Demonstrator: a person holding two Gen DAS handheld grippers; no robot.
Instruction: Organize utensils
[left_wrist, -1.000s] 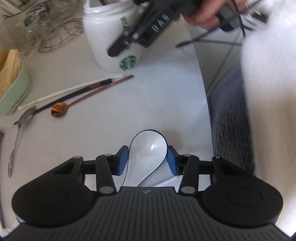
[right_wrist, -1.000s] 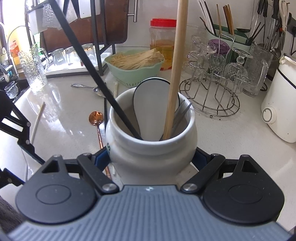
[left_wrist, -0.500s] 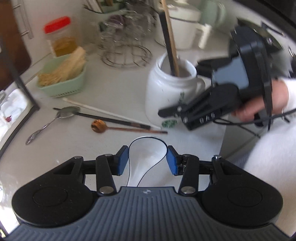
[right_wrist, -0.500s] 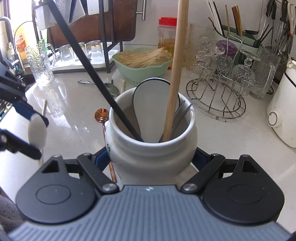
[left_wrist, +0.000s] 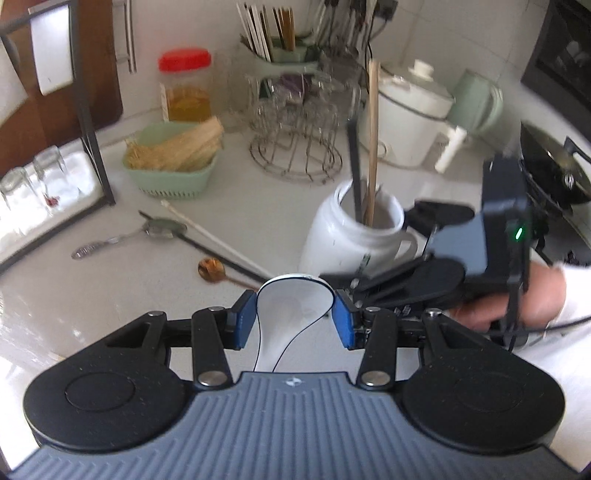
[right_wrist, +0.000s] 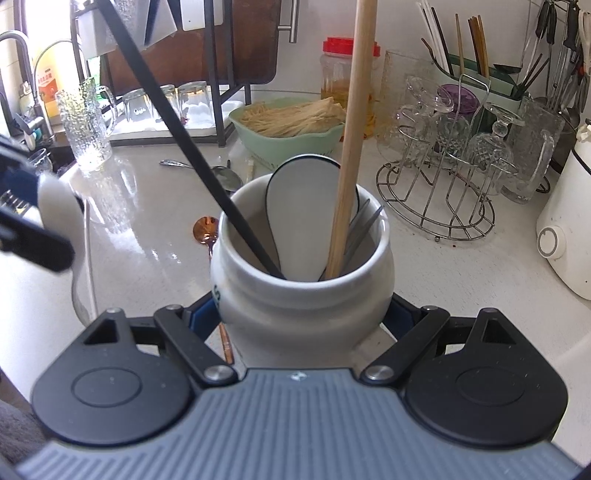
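Note:
My left gripper (left_wrist: 294, 321) is shut on a white soup spoon with a black rim (left_wrist: 295, 295), held above the counter, bowl forward. It also shows at the left edge of the right wrist view, with the left gripper (right_wrist: 33, 225) on the spoon (right_wrist: 59, 206). My right gripper (right_wrist: 302, 317) is shut on a white jar (right_wrist: 303, 295) standing on the counter. Inside the jar are another white spoon (right_wrist: 306, 221), a wooden stick (right_wrist: 351, 147), a black chopstick (right_wrist: 177, 129) and thin metal utensils (right_wrist: 364, 221). A copper spoon (left_wrist: 211, 269), a metal spoon (left_wrist: 159, 227) and a white chopstick (left_wrist: 210, 236) lie loose on the counter.
A green basket of dry strands (left_wrist: 173, 177) and a wire glass rack (left_wrist: 295, 155) stand behind the jar. A red-lidded jar (left_wrist: 184, 88), a chopstick holder (left_wrist: 280, 55) and a white cooker (left_wrist: 410, 114) line the back wall. A dish rack with glasses (left_wrist: 37, 177) is at the left.
My left gripper has risen and rolled with the white spoon, so its view now faces the jar and back wall. The right gripper and the jar have stayed in place.

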